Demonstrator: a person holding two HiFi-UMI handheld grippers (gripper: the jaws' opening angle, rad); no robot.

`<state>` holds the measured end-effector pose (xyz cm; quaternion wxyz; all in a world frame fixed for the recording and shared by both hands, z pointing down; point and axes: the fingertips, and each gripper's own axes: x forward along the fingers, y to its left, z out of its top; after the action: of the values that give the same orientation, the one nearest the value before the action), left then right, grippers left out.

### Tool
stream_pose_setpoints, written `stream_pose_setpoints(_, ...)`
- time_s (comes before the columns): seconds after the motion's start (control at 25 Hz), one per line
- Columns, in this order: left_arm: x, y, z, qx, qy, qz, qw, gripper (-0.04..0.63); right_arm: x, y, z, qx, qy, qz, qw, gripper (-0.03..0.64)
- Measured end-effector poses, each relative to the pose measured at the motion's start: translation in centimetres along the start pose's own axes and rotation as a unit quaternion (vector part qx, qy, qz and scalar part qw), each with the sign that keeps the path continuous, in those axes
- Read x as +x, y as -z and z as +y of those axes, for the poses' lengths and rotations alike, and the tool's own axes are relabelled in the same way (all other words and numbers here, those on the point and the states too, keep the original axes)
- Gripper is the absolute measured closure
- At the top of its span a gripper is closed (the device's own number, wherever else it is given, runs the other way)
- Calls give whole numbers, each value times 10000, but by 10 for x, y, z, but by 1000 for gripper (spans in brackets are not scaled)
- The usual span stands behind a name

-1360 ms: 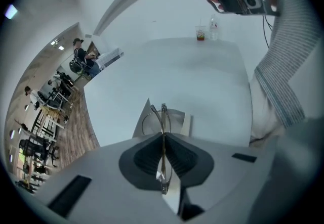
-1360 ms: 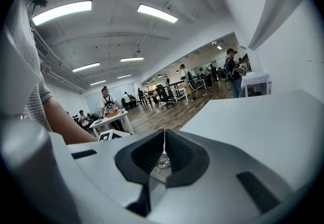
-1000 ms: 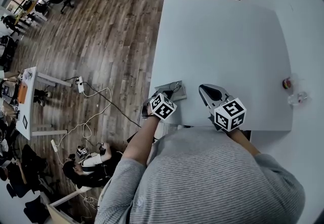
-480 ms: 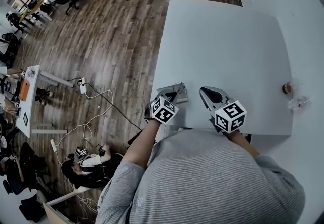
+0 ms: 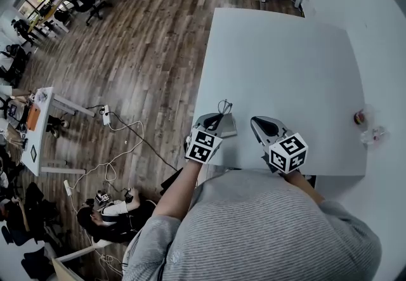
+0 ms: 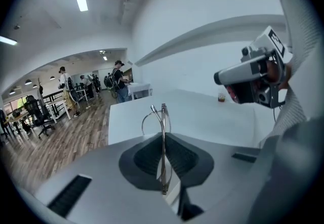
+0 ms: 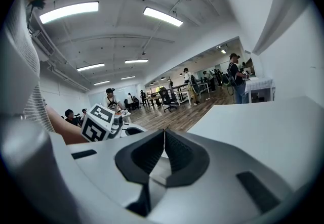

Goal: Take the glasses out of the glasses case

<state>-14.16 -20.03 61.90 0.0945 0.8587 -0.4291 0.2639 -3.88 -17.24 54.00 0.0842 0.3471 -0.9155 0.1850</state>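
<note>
Two grippers work the near edge of a white table (image 5: 285, 64), wood floor (image 5: 139, 51) off to its left.

Left gripper (image 5: 216, 121): jaws clamped tight on the glasses (image 5: 223, 107). Thin wire frame, held edge-on, one lens loop standing up above the jaw tips. Its own view shows the frame pinched straight down the middle of the dark pads.

Glasses case (image 5: 227, 127): grey, lying on the table at the near left corner, right under and beside the left gripper's tips. Cannot tell whether the frame touches the case.

Right gripper (image 5: 259, 124): just right of the case, over the table edge, jaws closed together with nothing between them.

Far right edge of the table: small clear cup (image 5: 360, 118) with something red inside, another clear item (image 5: 374, 136) just beside it, both well apart from the grippers.
</note>
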Motion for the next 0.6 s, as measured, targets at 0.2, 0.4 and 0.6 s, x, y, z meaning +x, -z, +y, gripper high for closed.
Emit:
stream_pose_setpoints(0.2, -24, -48, -1, -322, -34, -757, 9966, 571, 1, -3, 2, -16, -7, -22, 10000, 601)
stream_pose_setpoints(0.4, -35, -70, -5, -338, -20, -1074, 9936, 571, 3, -6, 3, -38, -12, -54, 10000, 601)
stream_pose_setpoints(0.6, -35, -73, -6, -392, -37, -1163, 9924, 571, 3, -4, -1, -45, -1, -75, 10000, 601)
